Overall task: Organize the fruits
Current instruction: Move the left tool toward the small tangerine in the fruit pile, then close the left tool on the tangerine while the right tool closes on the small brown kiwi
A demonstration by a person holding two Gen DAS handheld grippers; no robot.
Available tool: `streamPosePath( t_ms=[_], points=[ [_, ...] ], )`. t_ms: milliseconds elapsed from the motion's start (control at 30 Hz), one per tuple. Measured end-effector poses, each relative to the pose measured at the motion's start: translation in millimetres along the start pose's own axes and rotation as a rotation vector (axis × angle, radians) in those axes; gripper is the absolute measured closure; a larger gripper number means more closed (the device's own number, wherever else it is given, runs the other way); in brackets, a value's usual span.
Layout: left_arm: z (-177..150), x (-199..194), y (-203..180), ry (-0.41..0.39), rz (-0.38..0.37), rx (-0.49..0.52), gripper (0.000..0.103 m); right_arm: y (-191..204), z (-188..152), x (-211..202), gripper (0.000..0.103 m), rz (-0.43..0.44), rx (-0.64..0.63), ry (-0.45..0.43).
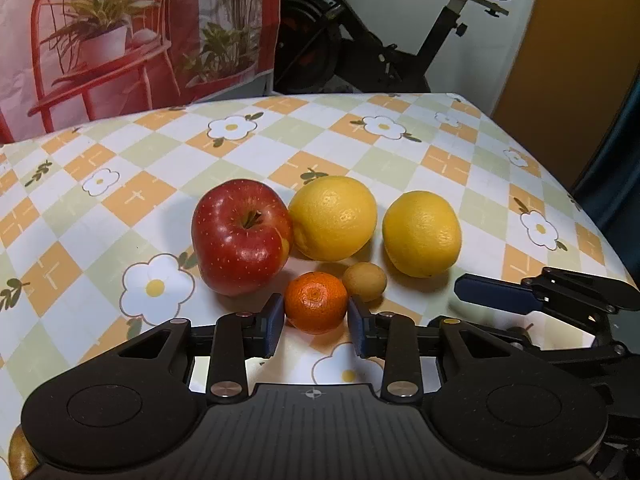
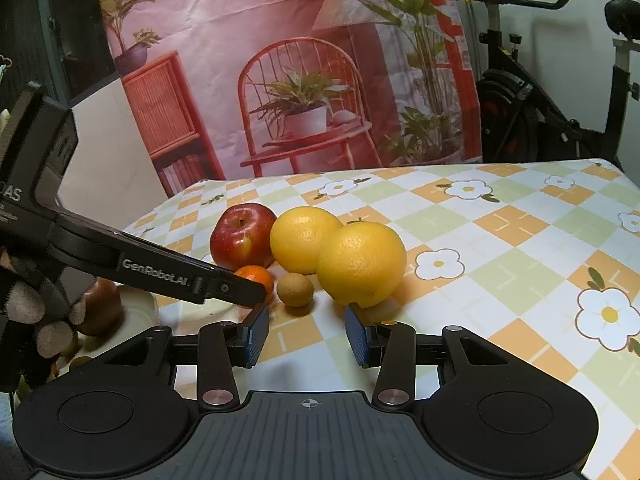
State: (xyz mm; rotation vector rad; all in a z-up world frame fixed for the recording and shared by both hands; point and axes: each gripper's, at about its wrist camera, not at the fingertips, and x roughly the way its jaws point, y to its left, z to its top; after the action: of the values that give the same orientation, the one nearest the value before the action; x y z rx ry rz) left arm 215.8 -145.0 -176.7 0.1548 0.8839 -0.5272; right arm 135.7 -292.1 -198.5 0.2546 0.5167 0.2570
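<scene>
The left gripper (image 1: 316, 322) is closed on a small mandarin (image 1: 316, 302), its blue pads pressing the fruit from either side while the fruit sits on the checked tablecloth (image 1: 120, 184); just beyond the mandarin, to its right, a small round brownish fruit (image 1: 365, 282) lies close beside it, though whether the two touch I cannot tell from this angle; behind them a red apple (image 1: 242, 236) stands stem up, and a yellow citrus (image 1: 333, 218) sits beside it, the two seeming to touch; a second yellow citrus (image 1: 422, 234) lies a little apart to the right.

The right gripper (image 2: 307, 334) hovers low over the cloth with its jaws narrow and nothing between them, the pads standing free of all fruit; its right pad is just in front of the nearer yellow citrus, apart from it; in the right wrist view the left gripper's dark body crosses from the left and hides part of the mandarin; a gloved hand (image 2: 28, 316) grips that tool at the left edge, and beside the hand is a brown rounded thing (image 2: 102, 306) too blurred to name; behind the table hangs a printed backdrop (image 2: 280, 60) of a red chair and potted plants, and an exercise bike (image 2: 540, 100) stands to the right.
</scene>
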Motion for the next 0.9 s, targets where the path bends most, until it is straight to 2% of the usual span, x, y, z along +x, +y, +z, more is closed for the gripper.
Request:
streamPosePath(
  t_ms=[133, 267, 600, 900],
  points=[
    [-4.0, -16.0, 1.0, -0.037, -0.007, 0.001, 0.067, 2.4, -0.7, 1.9, 0.071, -0.009, -0.011, 0.006],
    [-10.6, -32.7, 4.2, -0.071, -0.011, -0.016, 0.067, 7.0, -0.9, 3.2, 0.073, -0.024, -0.031, 0.011],
    [-28.3, -75.0, 11.2, -0.166, 0.032, -0.038, 0.067, 26.4, 4.4, 18.7, 0.078, -0.043, -0.054, 0.015],
    [-39.3, -95.9, 26.8, -0.216, 0.066, -0.070, 0.067, 43.7, 9.9, 46.4, 0.075, -0.154, -0.013, 0.041]
  ],
)
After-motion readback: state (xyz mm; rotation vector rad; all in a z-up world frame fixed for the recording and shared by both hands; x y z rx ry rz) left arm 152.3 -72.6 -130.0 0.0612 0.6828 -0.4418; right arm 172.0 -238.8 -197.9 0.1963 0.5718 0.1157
